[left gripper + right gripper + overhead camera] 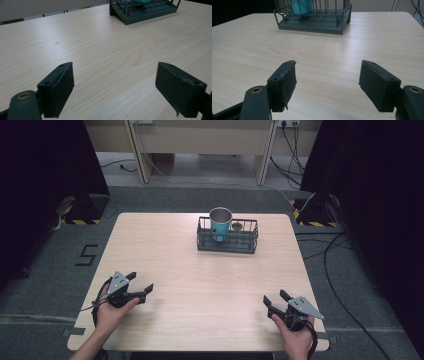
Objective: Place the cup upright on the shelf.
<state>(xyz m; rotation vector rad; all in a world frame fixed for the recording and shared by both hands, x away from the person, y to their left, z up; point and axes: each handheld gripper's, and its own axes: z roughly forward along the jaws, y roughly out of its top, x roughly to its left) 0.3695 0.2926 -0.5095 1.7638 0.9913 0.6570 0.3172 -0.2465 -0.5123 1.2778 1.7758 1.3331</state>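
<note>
A dark wire basket point(249, 243) stands at the far middle of the wooden table point(190, 285). A teal metal cup point(220, 223) stands upright in its left half, and a small round metal object point(237, 226) lies behind it to the right. My left gripper point(141, 283) rests at the near left of the table, open and empty. My right gripper point(274, 299) rests at the near right, also open and empty. The left gripper view shows its gripper point(115, 86) open over bare wood, the basket point(147, 11) far ahead. In the right gripper view the gripper point(328, 82) faces the basket point(312, 25) and cup point(302, 6).
Dark curtains flank the table on both sides. Cables point(330, 265) trail over the grey floor at the right. A wooden bench frame point(200, 140) stands beyond the far edge. Bare wood stretches between the grippers and the basket.
</note>
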